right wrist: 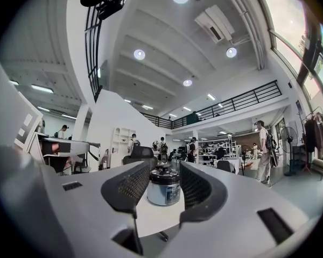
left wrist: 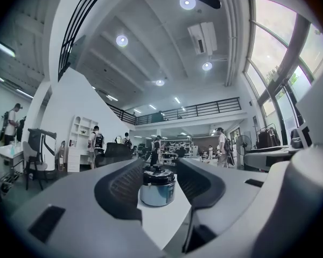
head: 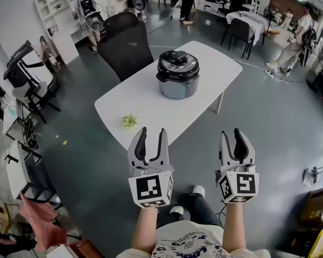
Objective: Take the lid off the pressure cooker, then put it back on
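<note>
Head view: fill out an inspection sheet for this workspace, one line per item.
Surface: white table on a grey floor.
Job's things: pressure cooker standing on the table, lid on.
Clutter: small green sprig near the table's near edge.
Grippers: left gripper and right gripper short of the table, fingers apart, nothing between them.
Cables: white cable on the floor right of the table.
Surroundings: black chair behind the table; people at other tables and shelves.

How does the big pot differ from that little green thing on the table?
The pot is big, the green thing tiny. The pot is grey with a black lid; the green thing looks leafy. The pot stands mid-table; the green thing lies near the near edge. Both rest on the table.
</note>
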